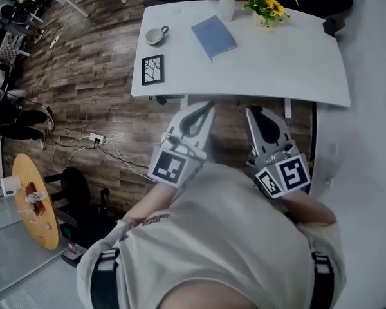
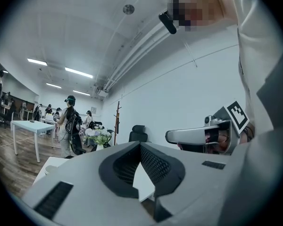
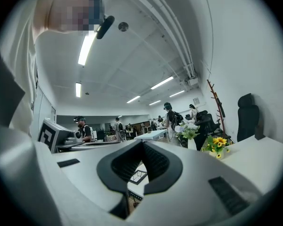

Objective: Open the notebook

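Observation:
A closed blue notebook (image 1: 213, 36) lies flat on the white table (image 1: 276, 69), towards its far side. Both grippers hang in front of the person's chest, short of the table's near edge and pointing level at it. My left gripper (image 1: 202, 108) has its jaws together with nothing between them, as its own view shows (image 2: 140, 145). To its right my right gripper (image 1: 254, 111) is also shut and empty (image 3: 142, 144). Neither gripper view shows the notebook. The right gripper's body (image 2: 198, 135) appears in the left gripper view.
On the table stand a cup (image 1: 156, 35) at the left, a black patterned square (image 1: 152, 69) near the front left corner, a white vase (image 1: 226, 6) and a pot of sunflowers (image 1: 267, 8) at the back. Cables and a power strip (image 1: 97, 137) lie on the wooden floor.

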### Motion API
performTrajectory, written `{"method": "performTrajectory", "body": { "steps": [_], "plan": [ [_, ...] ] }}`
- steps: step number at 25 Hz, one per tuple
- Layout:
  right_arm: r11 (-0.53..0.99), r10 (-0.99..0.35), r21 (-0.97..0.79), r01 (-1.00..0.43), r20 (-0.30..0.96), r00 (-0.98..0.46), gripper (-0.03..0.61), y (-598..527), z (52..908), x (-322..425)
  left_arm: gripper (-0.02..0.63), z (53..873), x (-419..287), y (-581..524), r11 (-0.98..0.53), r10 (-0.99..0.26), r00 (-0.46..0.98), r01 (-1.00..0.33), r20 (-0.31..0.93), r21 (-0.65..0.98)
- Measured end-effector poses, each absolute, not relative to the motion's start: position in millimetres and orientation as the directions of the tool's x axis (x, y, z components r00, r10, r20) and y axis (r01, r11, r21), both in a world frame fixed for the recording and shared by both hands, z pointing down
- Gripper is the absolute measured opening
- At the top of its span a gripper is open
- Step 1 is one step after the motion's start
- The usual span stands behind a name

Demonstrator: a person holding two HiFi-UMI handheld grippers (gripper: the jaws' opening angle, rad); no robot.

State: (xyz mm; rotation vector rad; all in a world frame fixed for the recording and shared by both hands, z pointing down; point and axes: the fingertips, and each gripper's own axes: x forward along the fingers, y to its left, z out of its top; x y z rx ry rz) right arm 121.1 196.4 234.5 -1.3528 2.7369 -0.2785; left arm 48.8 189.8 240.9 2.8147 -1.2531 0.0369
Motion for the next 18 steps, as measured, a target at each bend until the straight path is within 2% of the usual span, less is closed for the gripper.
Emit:
{"method": "performTrajectory", "body": {
  "steps": [18],
  "plan": [
    [0.554, -0.813, -0.201, -0.808, 0.081, -0.577, 0.003, 38.0, 234.7, 52.6, 0.000, 247.5, -1.6, 38.0, -0.722, -0.679, 0.732, -0.680, 0.061, 0.127]
  ]
}}
